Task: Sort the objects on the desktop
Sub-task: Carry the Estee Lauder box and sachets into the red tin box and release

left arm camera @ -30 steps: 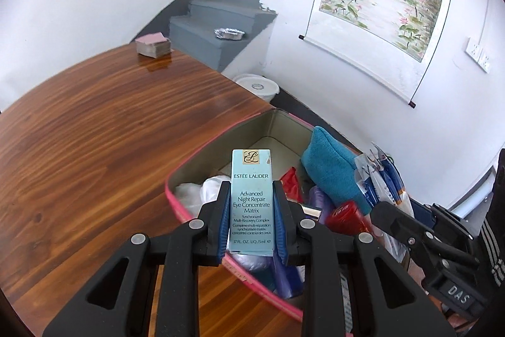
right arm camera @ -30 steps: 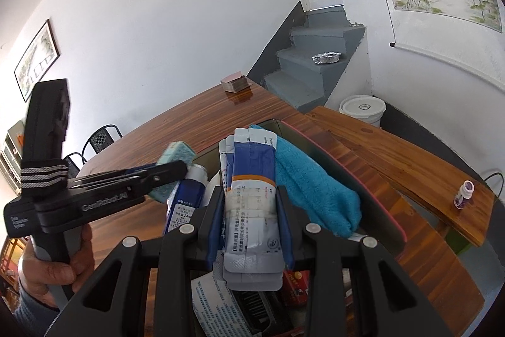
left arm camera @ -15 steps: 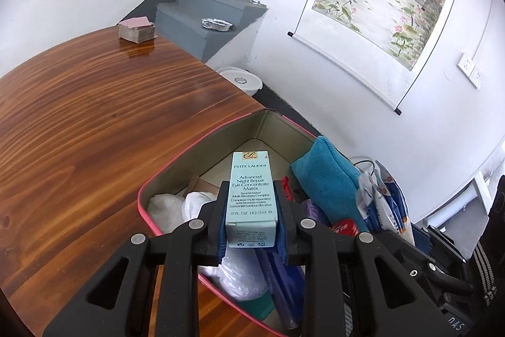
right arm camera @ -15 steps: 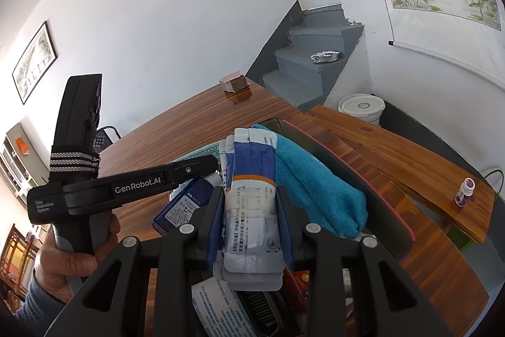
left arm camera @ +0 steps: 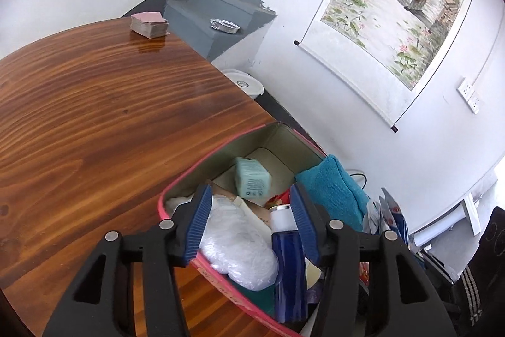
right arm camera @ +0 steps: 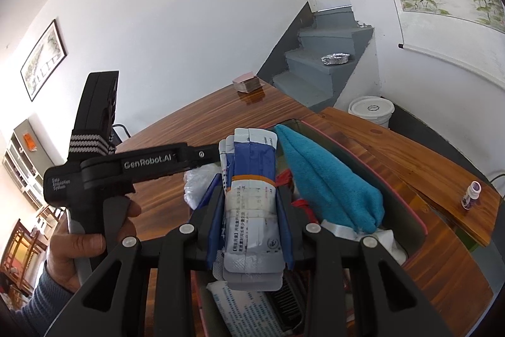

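Over the pink-rimmed box (left arm camera: 176, 188) in the lower middle of the left wrist view, our left gripper (left arm camera: 249, 220) has its jaws opening, with nothing pressed between the blue pads (left arm camera: 197, 221). The pale green carton (left arm camera: 252, 177) lies tilted on the box floor, just beyond the fingertips and clear of them. A white plastic bag (left arm camera: 240, 245) and a dark blue bottle (left arm camera: 288, 261) sit under the fingers, the bottle right beside the right-hand pad.

In the centre of the right wrist view, our right gripper (right arm camera: 249, 229) is clamped on a taped bundle of blue-and-white sachets (right arm camera: 251, 195), held above the box beside the teal cloth (right arm camera: 328, 182).

We judge the risks as follows. Drawing the left tool back carelessly could catch the bottle or snag the bag and drag them over the rim. The carton rests on an edge, so a knock may tip it flat. The sachet bundle is gripped low and stands tall, so it could flop or slip if we swing it. The two tools are close over the box, so we could also bump one against the other.
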`<state>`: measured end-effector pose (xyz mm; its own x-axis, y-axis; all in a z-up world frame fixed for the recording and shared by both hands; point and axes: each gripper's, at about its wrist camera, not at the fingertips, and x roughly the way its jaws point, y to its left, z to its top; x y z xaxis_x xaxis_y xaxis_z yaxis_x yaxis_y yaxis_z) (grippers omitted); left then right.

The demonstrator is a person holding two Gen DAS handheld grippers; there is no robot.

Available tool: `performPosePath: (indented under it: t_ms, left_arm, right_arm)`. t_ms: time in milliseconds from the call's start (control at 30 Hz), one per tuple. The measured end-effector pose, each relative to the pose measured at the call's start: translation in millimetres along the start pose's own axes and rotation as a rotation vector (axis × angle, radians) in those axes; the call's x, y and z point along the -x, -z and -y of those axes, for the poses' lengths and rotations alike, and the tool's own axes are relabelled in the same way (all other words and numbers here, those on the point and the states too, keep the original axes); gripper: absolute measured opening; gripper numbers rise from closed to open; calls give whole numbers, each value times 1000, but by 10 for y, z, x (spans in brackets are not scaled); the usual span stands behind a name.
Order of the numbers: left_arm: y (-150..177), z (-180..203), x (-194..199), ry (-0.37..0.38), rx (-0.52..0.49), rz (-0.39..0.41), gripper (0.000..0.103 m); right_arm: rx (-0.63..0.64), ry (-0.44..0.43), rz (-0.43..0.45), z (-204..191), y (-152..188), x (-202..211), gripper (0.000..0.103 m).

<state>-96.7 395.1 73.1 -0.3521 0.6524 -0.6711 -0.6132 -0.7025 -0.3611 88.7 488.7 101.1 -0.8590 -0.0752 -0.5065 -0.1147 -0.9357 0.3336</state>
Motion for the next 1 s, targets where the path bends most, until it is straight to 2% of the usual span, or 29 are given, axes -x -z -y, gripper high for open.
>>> performPosePath:
  t_ms: [267,367,433,533,700,900,1000]
  left_arm:
    - [45,-234,454,-54,59,73,55]
    - [109,-363,677,-86,81,107,55]
    - [165,-445,789,-128,93,118,60]
    - [271,-575,935,-191,104,128,62]
    - [402,-696,1094,-249,96,138,62]
    - [490,-724,1239,-277,61,157,62]
    - [537,-700,1285,-279,36,160,62]
  right_arm:
    - [64,-71,-11,-345,-35,-108,35]
    - [108,-65,-30,-509,-66,-232,35]
    - [127,-62,-59,-576,-102,-356,35]
    - [173,-1,-109,-674,-147,-542,35]
    - [266,131,-221,-775,-154,-874,35]
    - [270,170,-258,-756,-160,-946,36]
    - [236,175,-243,-717,-181,-880,37]
